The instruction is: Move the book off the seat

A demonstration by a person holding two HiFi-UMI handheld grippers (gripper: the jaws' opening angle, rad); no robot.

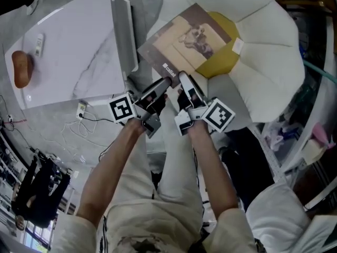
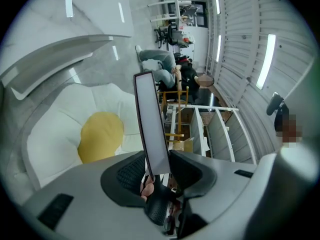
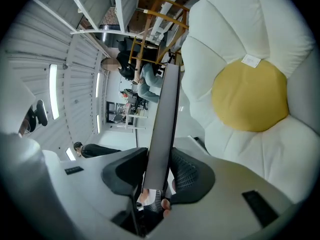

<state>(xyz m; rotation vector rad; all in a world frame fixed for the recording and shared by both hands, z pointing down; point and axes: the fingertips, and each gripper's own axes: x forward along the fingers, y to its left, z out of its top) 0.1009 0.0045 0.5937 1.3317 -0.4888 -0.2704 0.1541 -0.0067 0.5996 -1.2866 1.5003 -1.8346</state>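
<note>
Grey floor (image 1: 105, 120) with loose cables, and a white marble table (image 1: 73, 51) left of the seat. A brown lump (image 1: 21, 68) lay on the table's far-left end, well apart from the seat.

Seat (image 1: 263, 51): white, petal-shaped cushion with a yellow centre (image 1: 224, 67).

Book (image 1: 189, 41): tan cover up, over the seat's left half, covering part of the yellow centre. One corner hung past the seat's edge toward the table.

Left gripper (image 1: 160, 86): clamped on the book's near edge, on the side away from the seat's middle. Its own view showed the book edge-on, with both pads pressed against the covers.

Right gripper (image 1: 184, 83): clamped on the same near edge, just beside the left one. The cover was pinched between its dark pads in its own view.

Reasoning on the hold:
- Two grips close together on one edge probably served to stop a thin, wide book from sagging or twisting, which a single pinch would allow.
- The near edge was taken because it was the only one reachable without leaning over the seat.
- In both gripper views the seat showed beside the book's face with a gap, so the near end looked raised off the seat. I could not tell whether the far corner touched the cushion.

Judgement: the book was secured but was not yet clear of the seat. The table left of the seat looked the likely landing place.
</note>
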